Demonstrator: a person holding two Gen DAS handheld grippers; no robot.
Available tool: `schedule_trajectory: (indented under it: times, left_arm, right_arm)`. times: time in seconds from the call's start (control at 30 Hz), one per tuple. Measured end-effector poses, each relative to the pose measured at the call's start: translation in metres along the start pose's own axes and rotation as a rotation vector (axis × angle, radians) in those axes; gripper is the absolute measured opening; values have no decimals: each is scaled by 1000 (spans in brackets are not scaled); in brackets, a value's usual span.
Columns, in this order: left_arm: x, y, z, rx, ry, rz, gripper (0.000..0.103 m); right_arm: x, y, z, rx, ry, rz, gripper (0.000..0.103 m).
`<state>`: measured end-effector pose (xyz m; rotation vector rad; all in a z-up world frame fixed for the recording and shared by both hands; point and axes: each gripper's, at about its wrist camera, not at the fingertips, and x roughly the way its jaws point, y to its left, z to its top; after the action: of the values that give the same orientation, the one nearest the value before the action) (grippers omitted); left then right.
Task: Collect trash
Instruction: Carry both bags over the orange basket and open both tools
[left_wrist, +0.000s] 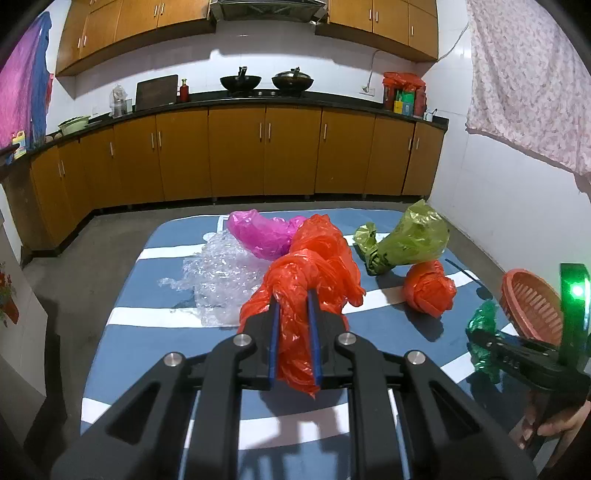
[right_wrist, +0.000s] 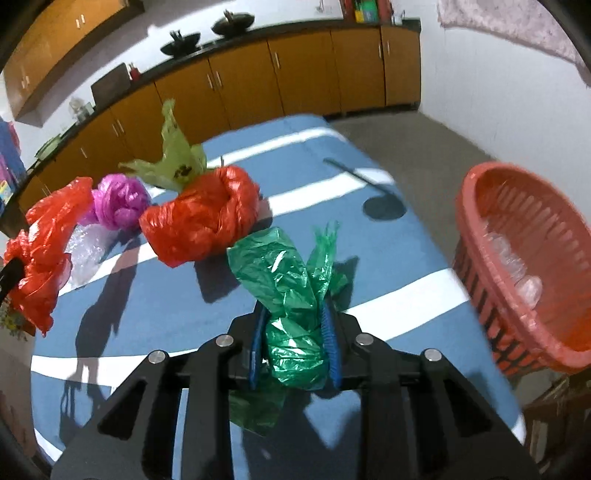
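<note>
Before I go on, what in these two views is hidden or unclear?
- Basket contents: right wrist view, blurred; only something clear and shiny shows.
- Basket's far side: left wrist view, covered by the right gripper.
- Green bag lower end: hidden behind gripper body.
- Red bag: how much hangs below the left gripper.

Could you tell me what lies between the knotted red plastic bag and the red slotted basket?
In the right wrist view, only bare blue-and-white striped cloth separates the knotted red plastic bag from the red slotted basket, apart from a dark thin stick farther back.
</note>
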<state>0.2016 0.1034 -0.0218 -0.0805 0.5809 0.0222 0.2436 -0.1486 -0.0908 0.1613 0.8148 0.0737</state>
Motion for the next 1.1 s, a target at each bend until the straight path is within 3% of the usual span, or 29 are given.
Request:
schedule_trajectory:
  times: [0.2,0.53,0.8,1.1]
  left_arm:
    - [-8,-17,5,0,-14,-47,15]
    - [-26,-93,22,44,-63,-194,15]
    - [-22,-181,21,104,-60,-338,15]
    - [-3,-265,11,172,-25,-452,15]
  right_arm:
    - [-46,-33,12,53,-111,5,28]
    - [-113,-102,26,75,-255,-121,28]
    - [-133,-155,30,131,-288,-200,28]
    - [-134,-195,31,176,-297,-226,28]
